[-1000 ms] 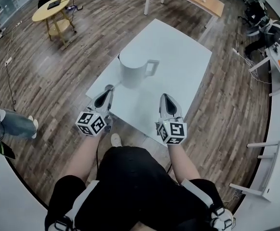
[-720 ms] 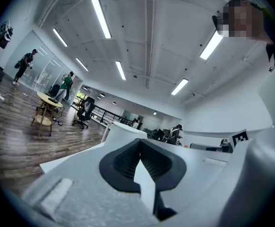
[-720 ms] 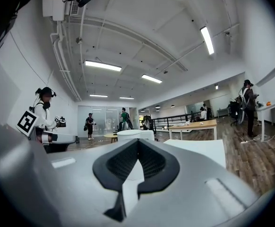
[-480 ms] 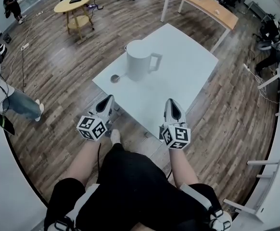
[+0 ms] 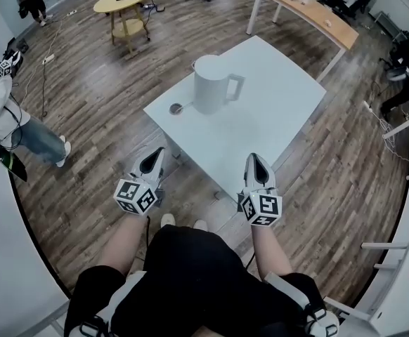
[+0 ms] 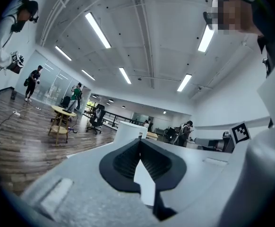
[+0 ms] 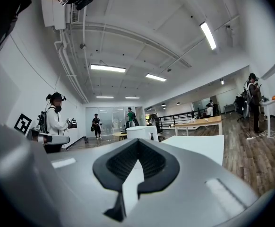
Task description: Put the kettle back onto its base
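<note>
A white kettle with its handle to the right stands upright on the white table. Just left of it lies a small round base, apart from the kettle. My left gripper and right gripper hang side by side short of the table's near edge, over the wooden floor. Both are shut and empty, pointing toward the table. In the left gripper view the kettle rises beyond the shut left gripper. The right gripper view shows the kettle past the shut right gripper.
A round wooden side table stands far left, and a long wooden desk at the back right. A person stands at the left edge, others sit at the far right. Wooden floor surrounds the white table.
Both grippers have drawn back from over the table's near edge to the floor side of it. The kettle and table now sit farther from them, and the small round base has come into view.
</note>
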